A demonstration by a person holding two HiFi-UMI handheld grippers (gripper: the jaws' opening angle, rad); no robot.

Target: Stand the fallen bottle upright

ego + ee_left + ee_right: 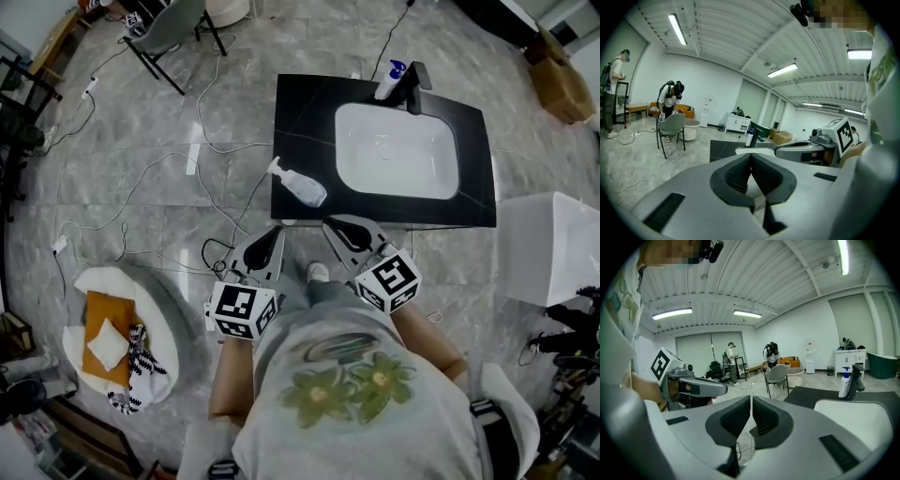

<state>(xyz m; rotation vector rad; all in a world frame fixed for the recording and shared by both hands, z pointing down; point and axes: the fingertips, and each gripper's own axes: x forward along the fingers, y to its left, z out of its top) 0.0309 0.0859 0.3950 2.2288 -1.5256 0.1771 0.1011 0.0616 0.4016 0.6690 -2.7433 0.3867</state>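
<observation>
The bottle (298, 185) is see-through with a white pump top. It lies on its side near the front left corner of the black worktop (300, 112). The left gripper (273, 234) and the right gripper (336, 227) are both closed tight and hold nothing.

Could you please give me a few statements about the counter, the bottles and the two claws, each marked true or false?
1. The clear bottle lies on its side on the black counter. True.
2. The clear bottle lies inside the sink. False: it lies on the counter, left of the sink.
3. A blue-topped bottle stands upright beside the faucet. True.
4. The left claw grips the clear bottle. False: it is shut on nothing, and the bottle lies apart from it.
5. The right claw is wide open. False: it is shut and empty.
</observation>
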